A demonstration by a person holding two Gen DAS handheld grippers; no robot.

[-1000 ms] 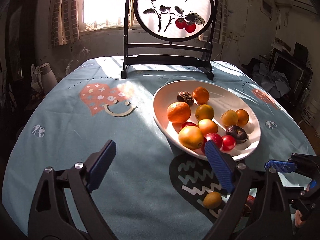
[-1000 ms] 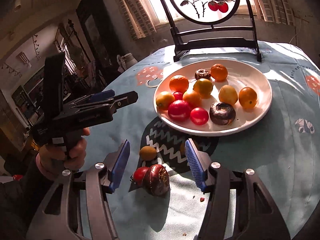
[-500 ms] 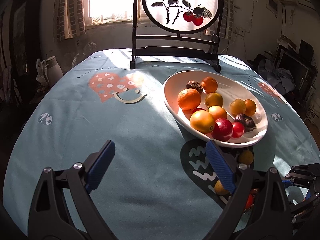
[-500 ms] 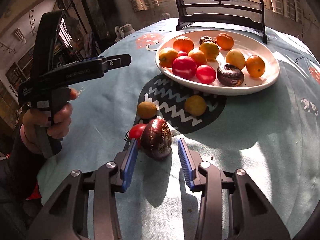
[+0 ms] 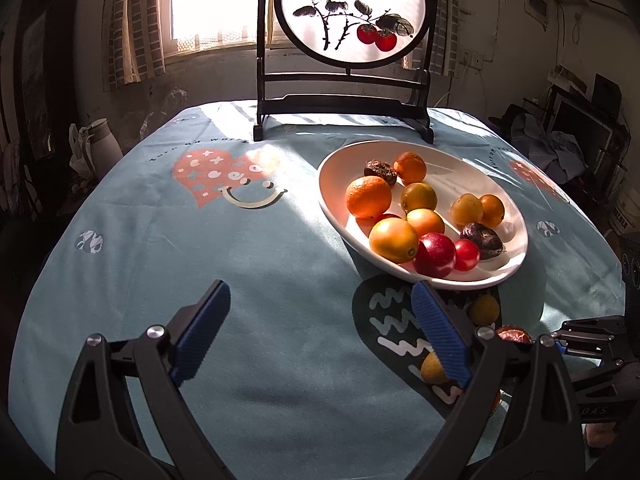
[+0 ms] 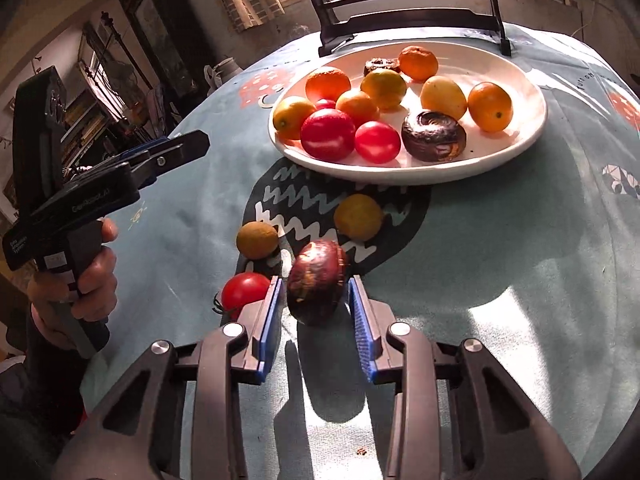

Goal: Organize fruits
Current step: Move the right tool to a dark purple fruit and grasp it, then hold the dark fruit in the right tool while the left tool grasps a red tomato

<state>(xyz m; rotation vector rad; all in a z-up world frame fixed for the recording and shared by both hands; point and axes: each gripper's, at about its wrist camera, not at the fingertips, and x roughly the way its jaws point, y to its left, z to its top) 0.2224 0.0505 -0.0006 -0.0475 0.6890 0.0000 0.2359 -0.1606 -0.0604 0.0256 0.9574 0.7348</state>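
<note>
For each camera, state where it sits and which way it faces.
Left wrist: on the left gripper, above the blue tablecloth, facing the white oval plate and window; own open fingers show.
Right wrist: on the right gripper, angled down at the dark purple wrinkled fruit, jaws closing around it; a hand shows.
Shared: plate, tablecloth.

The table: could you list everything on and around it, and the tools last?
plate: one, white, far right part of the table
fruit on plate: about eleven, orange, yellow, red and dark brown
dark fruit: one, purple-brown, on the cloth between the right tool's pads
tomato: one, red, beside the dark fruit
yellow fruits: two, on the cloth near the plate
tablecloth: one, blue, printed
round screen: one, white in black stand, table's far edge
jug: one, white, beyond the table's left edge
left tool: open, empty
right tool: closing around the dark fruit
hand: holds left tool
</note>
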